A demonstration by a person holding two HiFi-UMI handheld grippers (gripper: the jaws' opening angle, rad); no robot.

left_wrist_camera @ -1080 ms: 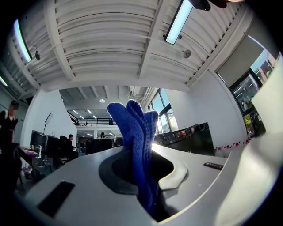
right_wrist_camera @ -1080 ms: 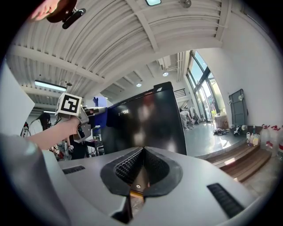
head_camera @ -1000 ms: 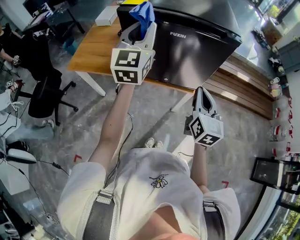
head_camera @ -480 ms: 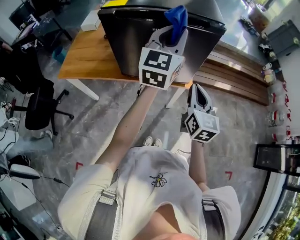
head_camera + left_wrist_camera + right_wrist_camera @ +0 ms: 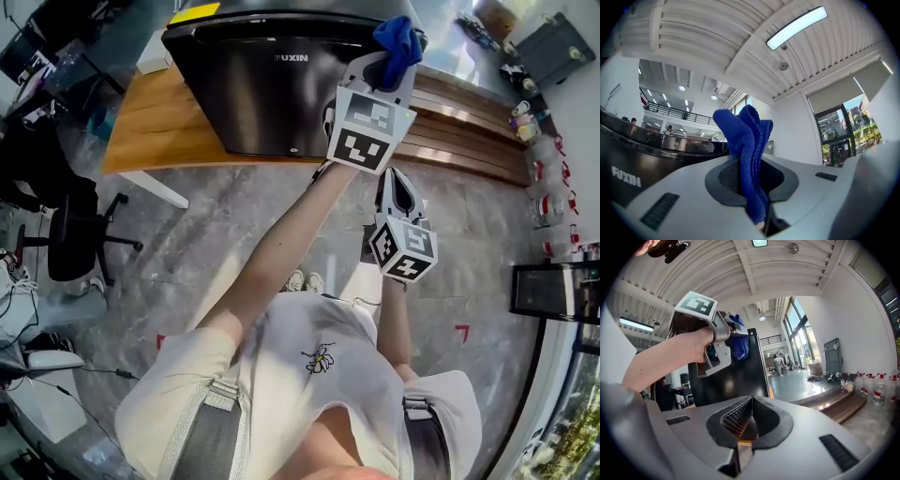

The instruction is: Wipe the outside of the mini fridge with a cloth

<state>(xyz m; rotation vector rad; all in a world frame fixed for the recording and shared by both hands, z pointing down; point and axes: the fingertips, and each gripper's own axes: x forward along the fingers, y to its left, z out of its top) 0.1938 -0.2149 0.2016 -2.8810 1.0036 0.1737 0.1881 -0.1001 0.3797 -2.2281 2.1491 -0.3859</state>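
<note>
A grey stone floor [image 5: 225, 225] runs through a big open hall, and on it stands a pale wooden counter [image 5: 141, 131]. The glossy black mini fridge [image 5: 253, 94] sits toward the counter's right end, its lettered door facing the near edge. Our left hand-held gripper [image 5: 392, 64] is clamped on a bunched blue terry cloth [image 5: 745, 140]. The cloth stands up past the jaws as a thick tuft and sits at the fridge's upper right corner, though we cannot tell whether it touches the surface. Our right hand-held gripper [image 5: 398, 186] hangs low off the counter's near edge, jaws closed on nothing, well apart from the fridge.

We judge the wiping to be under way on the door's right side. To do it well, we should lead with the soft tuft and tilt the left hand-held gripper so only cloth meets the glossy panel, never the hard jaws. Long overlapping passes from top to bottom should cover the door evenly, then the side walls and the top. The grip must stay firm so the cloth does not slip out. If the fridge slides on the counter, the idle right hand-held gripper could brace it
</note>
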